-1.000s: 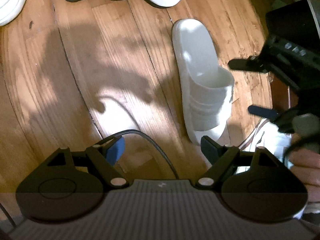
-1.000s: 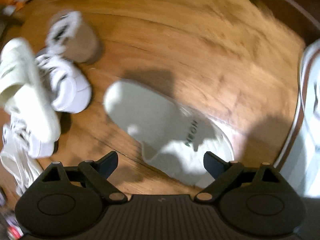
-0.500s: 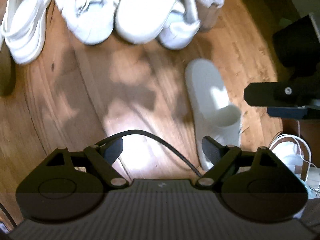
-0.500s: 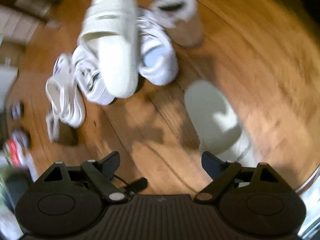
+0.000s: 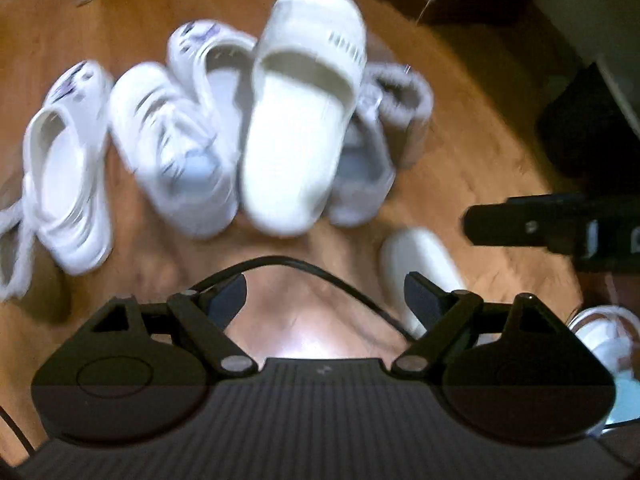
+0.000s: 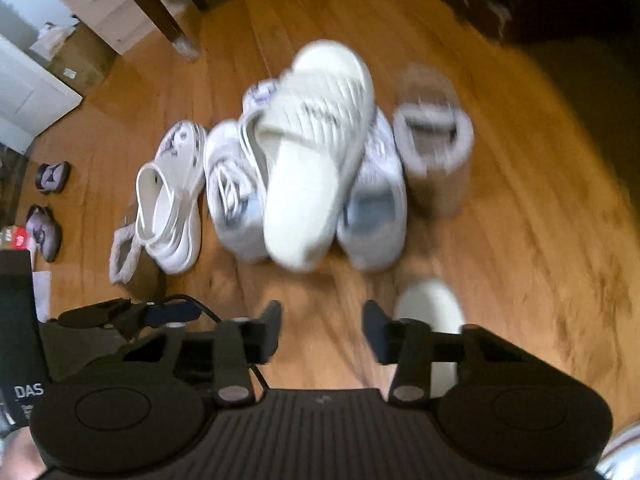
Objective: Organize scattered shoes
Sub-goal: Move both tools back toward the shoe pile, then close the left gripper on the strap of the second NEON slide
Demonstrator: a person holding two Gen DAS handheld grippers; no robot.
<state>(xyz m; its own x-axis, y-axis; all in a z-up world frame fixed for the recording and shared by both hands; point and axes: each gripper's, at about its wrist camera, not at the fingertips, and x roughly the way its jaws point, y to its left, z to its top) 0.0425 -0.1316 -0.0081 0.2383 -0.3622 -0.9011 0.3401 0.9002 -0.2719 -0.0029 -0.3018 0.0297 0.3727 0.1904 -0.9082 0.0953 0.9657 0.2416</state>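
Nearest the cameras, the left gripper (image 5: 324, 294) stands wide open with nothing between its fingers, only bare floor (image 5: 460, 184) and a black cable (image 5: 304, 266) arching across the gap. The right gripper (image 6: 322, 330) has just been closing; its fingers now sit partly drawn in, and nothing is between them either. Just beyond both lies a lone white slide sandal (image 6: 430, 306), flat on the boards, apart from the heap. In the right wrist view it sits just right of the right finger, its long axis running away from the camera; in the left wrist view the same sandal (image 5: 420, 264) lies partly behind the left gripper's right finger. The right hand looks the nearer and better lined up, though the fingers would need to shift right and widen to straddle it. Farther off is the pile: its matching slide (image 6: 316, 160) lies on top of two white sneakers (image 6: 228, 196), with a white clog (image 6: 168, 204) to the left and a fur-trimmed boot (image 6: 434, 152) to the right. Green lettering on the top slide's strap is too blurred to read. At the left edge, a black box (image 6: 18, 340) shows "DAS".
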